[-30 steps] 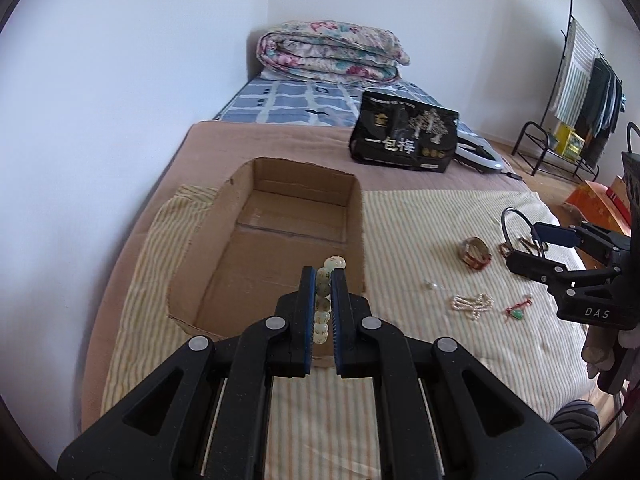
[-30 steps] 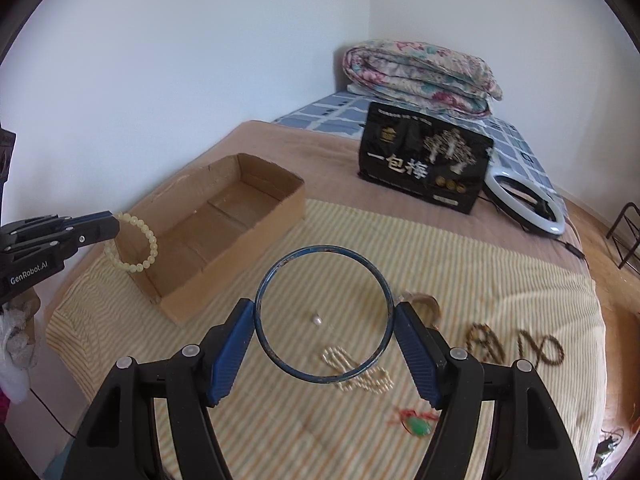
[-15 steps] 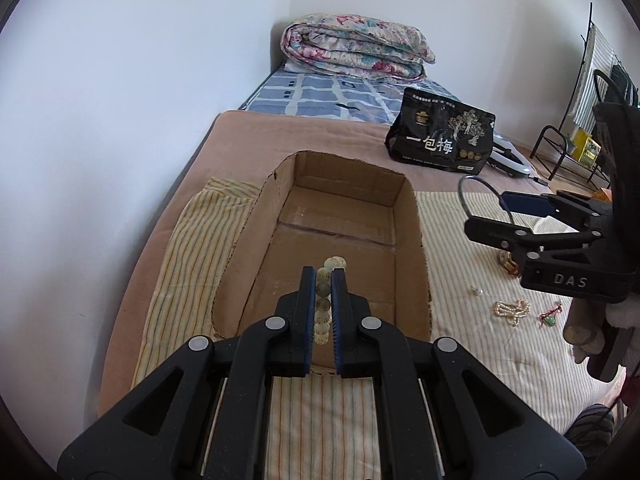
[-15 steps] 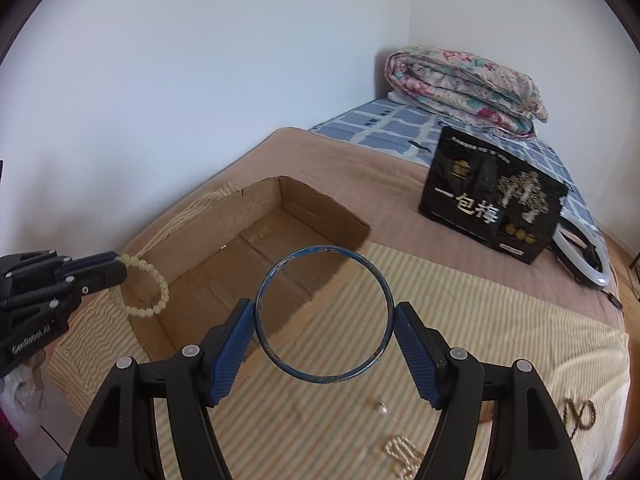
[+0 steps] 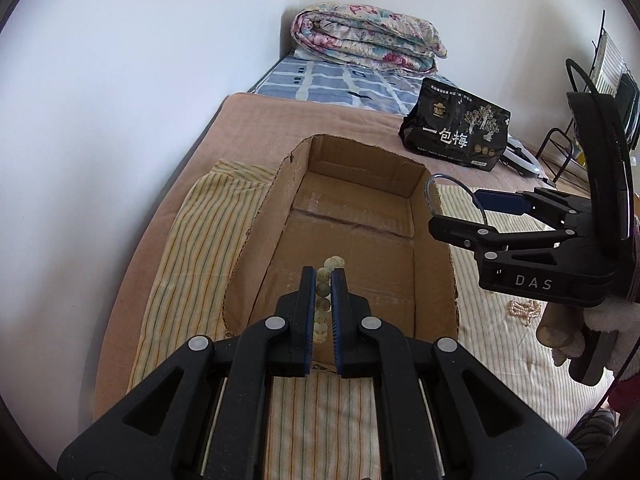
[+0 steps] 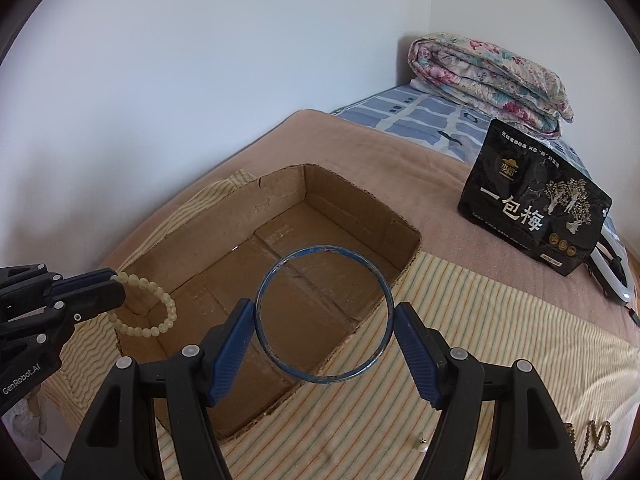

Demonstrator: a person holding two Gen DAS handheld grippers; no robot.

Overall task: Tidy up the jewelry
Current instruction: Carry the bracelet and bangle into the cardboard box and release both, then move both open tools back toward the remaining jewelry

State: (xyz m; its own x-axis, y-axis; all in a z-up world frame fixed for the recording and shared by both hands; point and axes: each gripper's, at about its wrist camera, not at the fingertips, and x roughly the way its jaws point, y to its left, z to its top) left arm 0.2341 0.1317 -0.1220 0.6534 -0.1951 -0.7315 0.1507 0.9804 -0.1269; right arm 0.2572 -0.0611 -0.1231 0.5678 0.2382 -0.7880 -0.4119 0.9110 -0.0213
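Note:
An open cardboard box (image 5: 360, 148) lies on a striped cloth on the bed. My left gripper (image 5: 322, 274) is shut on a pale bead bracelet (image 5: 323, 288) and hangs over the box's near end. In the right wrist view, that left gripper (image 6: 116, 286) shows at the left edge, with the bracelet (image 6: 160, 312) dangling over the box's near corner (image 6: 348, 204). My right gripper (image 6: 324, 312) is shut on a thin blue bangle (image 6: 324, 378), held wide between its pads. It hovers at the box's right wall, where the left wrist view shows the right gripper (image 5: 460, 210) and bangle (image 5: 448, 178).
A black snack bag (image 5: 456, 136) stands behind the box, and a folded floral quilt (image 5: 368, 36) sits at the bed's far end. A pearl string (image 5: 524, 308), a dark bead chain (image 6: 592, 440) and a small pearl (image 6: 422, 444) lie on the cloth to the right. A ring light (image 6: 612, 276) is near the bag.
Both grippers came closer to the box. The right one carried the bangle left, from above the loose jewelry to the box's right wall. The left one advanced over the box's near end.

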